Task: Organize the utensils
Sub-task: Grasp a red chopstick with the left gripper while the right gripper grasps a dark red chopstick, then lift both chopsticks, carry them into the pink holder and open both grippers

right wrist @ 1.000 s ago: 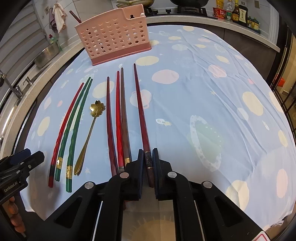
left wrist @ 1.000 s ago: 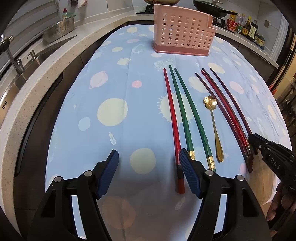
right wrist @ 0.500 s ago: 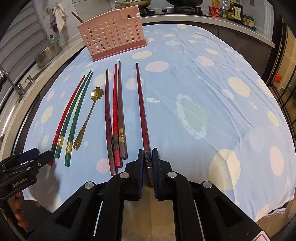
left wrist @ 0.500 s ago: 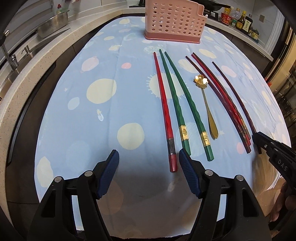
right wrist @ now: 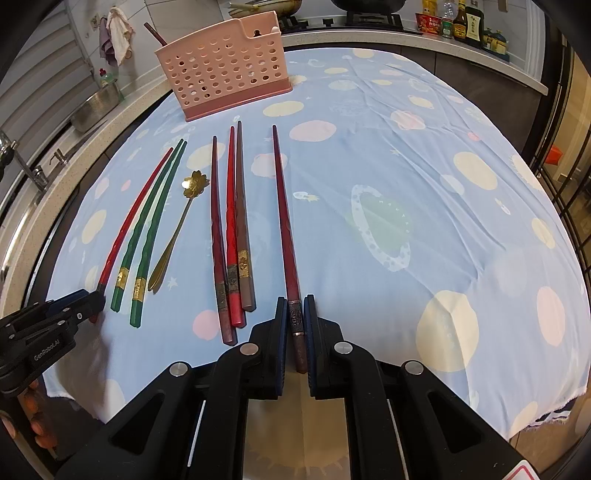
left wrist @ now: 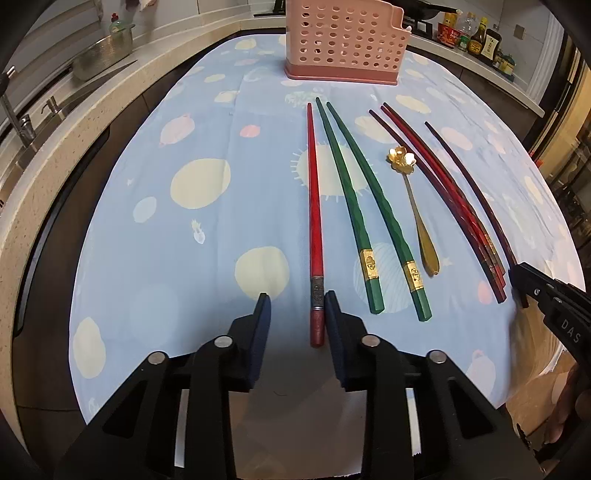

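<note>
A pink perforated holder point(left wrist: 345, 38) point(right wrist: 221, 72) stands at the far end of the blue cloth. My left gripper point(left wrist: 297, 301) is partly open; its right finger touches the handle end of a bright red chopstick point(left wrist: 314, 206), which lies between the fingers. My right gripper point(right wrist: 295, 308) is shut on the handle of a dark red chopstick point(right wrist: 282, 206) that rests along the cloth. Two green chopsticks point(left wrist: 364, 206), a gold flower spoon point(left wrist: 413, 206) and a bundle of three reddish chopsticks point(right wrist: 231, 229) lie between them.
A sink and steel bowl point(left wrist: 105, 57) sit on the counter at left. Sauce bottles point(right wrist: 458, 22) and a stove stand behind the table. The cloth's near edge point(right wrist: 546, 417) hangs over the table.
My left gripper has narrowed from wide open and shifted right around the bright red chopstick's end. My right gripper stays shut on the dark red chopstick, drawn back slightly toward the near edge.
</note>
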A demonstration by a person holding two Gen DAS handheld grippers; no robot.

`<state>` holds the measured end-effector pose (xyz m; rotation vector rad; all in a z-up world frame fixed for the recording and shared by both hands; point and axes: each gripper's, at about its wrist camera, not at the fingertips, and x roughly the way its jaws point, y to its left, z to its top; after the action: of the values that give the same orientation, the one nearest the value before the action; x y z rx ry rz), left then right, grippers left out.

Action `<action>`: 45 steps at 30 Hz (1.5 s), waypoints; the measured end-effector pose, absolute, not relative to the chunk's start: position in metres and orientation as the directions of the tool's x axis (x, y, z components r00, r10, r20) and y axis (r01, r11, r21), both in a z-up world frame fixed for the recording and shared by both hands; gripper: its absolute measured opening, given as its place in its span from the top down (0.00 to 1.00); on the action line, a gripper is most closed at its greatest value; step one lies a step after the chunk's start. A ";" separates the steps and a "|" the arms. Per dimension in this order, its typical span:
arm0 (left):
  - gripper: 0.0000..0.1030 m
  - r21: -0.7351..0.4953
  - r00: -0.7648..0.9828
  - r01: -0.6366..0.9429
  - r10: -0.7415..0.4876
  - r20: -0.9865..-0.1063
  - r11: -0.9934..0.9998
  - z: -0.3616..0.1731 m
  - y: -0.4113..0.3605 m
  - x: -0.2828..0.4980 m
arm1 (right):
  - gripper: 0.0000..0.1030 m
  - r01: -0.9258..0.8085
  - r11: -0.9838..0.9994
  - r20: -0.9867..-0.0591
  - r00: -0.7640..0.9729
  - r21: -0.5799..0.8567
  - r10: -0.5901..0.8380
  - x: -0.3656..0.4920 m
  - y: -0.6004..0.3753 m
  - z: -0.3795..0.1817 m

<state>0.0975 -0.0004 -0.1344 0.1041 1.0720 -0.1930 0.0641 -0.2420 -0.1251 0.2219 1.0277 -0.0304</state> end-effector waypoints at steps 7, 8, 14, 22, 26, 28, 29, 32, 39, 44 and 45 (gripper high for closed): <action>0.93 -0.034 0.461 0.210 -0.129 -0.878 0.977 -0.128 0.004 0.096 | 0.93 0.132 0.973 -0.847 0.522 0.191 0.096 0.054 -0.243 -0.119; 0.93 -0.035 0.466 0.208 -0.131 -0.875 0.978 -0.125 0.005 0.095 | 0.93 0.134 0.972 -0.845 0.526 0.194 0.096 0.051 -0.244 -0.116; 0.93 -0.060 0.512 0.188 -0.150 -0.846 0.980 -0.095 0.018 0.090 | 0.93 0.152 0.963 -0.814 0.572 0.224 0.099 0.037 -0.255 -0.090; 0.93 -0.089 0.616 0.168 -0.175 -0.768 0.982 -0.034 0.036 0.087 | 0.93 0.152 0.953 -0.722 0.686 0.263 0.090 0.033 -0.273 -0.025; 0.93 -0.100 0.672 0.159 -0.182 -0.717 0.982 0.000 0.043 0.090 | 0.93 0.141 0.951 -0.662 0.745 0.274 0.080 0.035 -0.281 0.008; 0.93 -0.100 0.702 0.155 -0.181 -0.689 0.983 0.016 0.046 0.093 | 0.93 0.134 0.951 -0.634 0.769 0.278 0.077 0.037 -0.285 0.022; 0.93 -0.100 0.717 0.153 -0.180 -0.673 0.983 0.025 0.048 0.095 | 0.93 0.129 0.951 -0.621 0.779 0.282 0.079 0.039 -0.286 0.028; 0.93 -0.102 0.754 0.151 -0.181 -0.632 0.983 0.046 0.051 0.102 | 0.93 0.110 0.947 -0.586 0.805 0.300 0.093 0.046 -0.288 0.044; 0.93 -0.085 0.796 0.156 -0.176 -0.579 0.984 0.075 0.049 0.127 | 0.93 0.068 0.953 -0.536 0.837 0.295 0.106 0.072 -0.285 0.068; 0.93 -0.086 0.820 0.163 -0.184 -0.542 0.983 0.097 0.045 0.152 | 0.93 0.039 0.952 -0.486 0.866 0.303 0.120 0.100 -0.288 0.091; 0.93 -0.087 0.826 0.165 -0.186 -0.533 0.982 0.103 0.044 0.157 | 0.93 0.030 0.952 -0.474 0.872 0.305 0.124 0.108 -0.288 0.096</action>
<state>0.1570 0.0440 0.1031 -0.0375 0.5698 -0.1867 0.1079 -0.2883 0.0964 0.3107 0.5114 0.0500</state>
